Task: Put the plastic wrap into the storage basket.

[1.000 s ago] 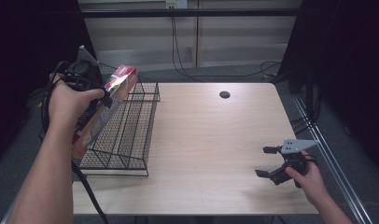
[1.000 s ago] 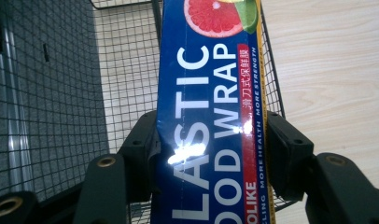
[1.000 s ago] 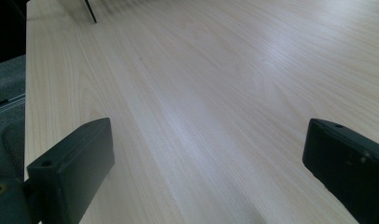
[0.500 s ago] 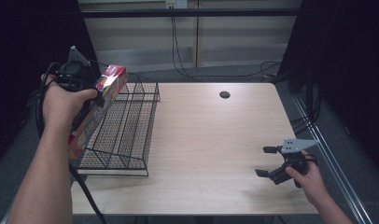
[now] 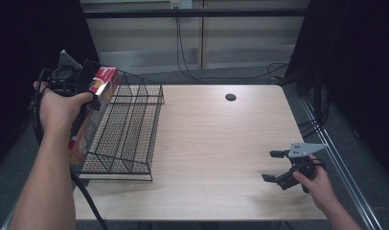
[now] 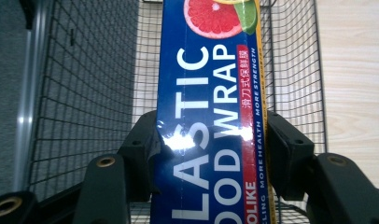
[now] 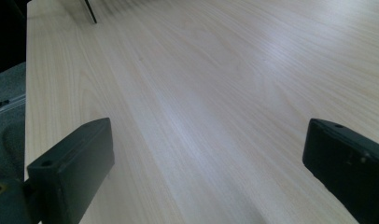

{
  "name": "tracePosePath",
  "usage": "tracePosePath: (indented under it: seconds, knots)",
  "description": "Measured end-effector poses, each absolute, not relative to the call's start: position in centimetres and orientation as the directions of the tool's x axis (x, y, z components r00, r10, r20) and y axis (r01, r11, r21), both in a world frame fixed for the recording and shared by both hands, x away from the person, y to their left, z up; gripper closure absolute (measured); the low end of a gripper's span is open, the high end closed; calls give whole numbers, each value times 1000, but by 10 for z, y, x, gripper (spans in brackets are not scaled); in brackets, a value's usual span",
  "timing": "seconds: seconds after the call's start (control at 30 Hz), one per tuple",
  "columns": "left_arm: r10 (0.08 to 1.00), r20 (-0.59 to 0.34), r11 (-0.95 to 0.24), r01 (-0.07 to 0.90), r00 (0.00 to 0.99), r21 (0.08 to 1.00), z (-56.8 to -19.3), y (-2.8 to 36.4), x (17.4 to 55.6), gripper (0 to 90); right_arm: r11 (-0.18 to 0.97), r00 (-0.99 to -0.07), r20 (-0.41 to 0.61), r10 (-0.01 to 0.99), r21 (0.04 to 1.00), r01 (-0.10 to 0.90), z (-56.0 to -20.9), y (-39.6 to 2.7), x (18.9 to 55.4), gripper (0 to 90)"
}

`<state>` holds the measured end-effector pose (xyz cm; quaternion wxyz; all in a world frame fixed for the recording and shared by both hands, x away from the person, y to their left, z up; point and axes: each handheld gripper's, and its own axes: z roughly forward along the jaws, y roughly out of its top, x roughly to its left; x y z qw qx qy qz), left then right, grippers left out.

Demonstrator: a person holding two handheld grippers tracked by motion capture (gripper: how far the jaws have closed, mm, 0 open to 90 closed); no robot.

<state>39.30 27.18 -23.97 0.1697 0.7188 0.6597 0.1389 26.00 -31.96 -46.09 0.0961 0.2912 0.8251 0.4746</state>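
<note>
L gripper (image 5: pixel 89 88) pinching plastic wrap box (image 6: pixel 211 112) | box long axis runs along my jaws, over wire rack (image 5: pixel 130 124) | R gripper (image 5: pixel 274 166) spread, empty, far off on table (image 5: pixel 221 143)

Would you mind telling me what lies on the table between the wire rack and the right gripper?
Nothing: in the high view, only bare wooden table separates the wire rack from the right gripper.

You face a pale wood bench (image 5: pixel 221 143) with a round hole (image 5: pixel 230 97). Beyond it, grey floor (image 5: pixel 221 74), trailing cables (image 5: pixel 180 43), a light wall panel (image 5: pixel 149 45), black curtains (image 5: pixel 355 72) either side.
</note>
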Motion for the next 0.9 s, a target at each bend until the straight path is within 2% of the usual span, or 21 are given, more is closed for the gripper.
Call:
tracePosePath:
  seconds: [0.9]
  knots:
    - [999,-40,3,911,15,411,-255,279,393,438,380,-814,116,569,841,385,-461,-320,259,17]
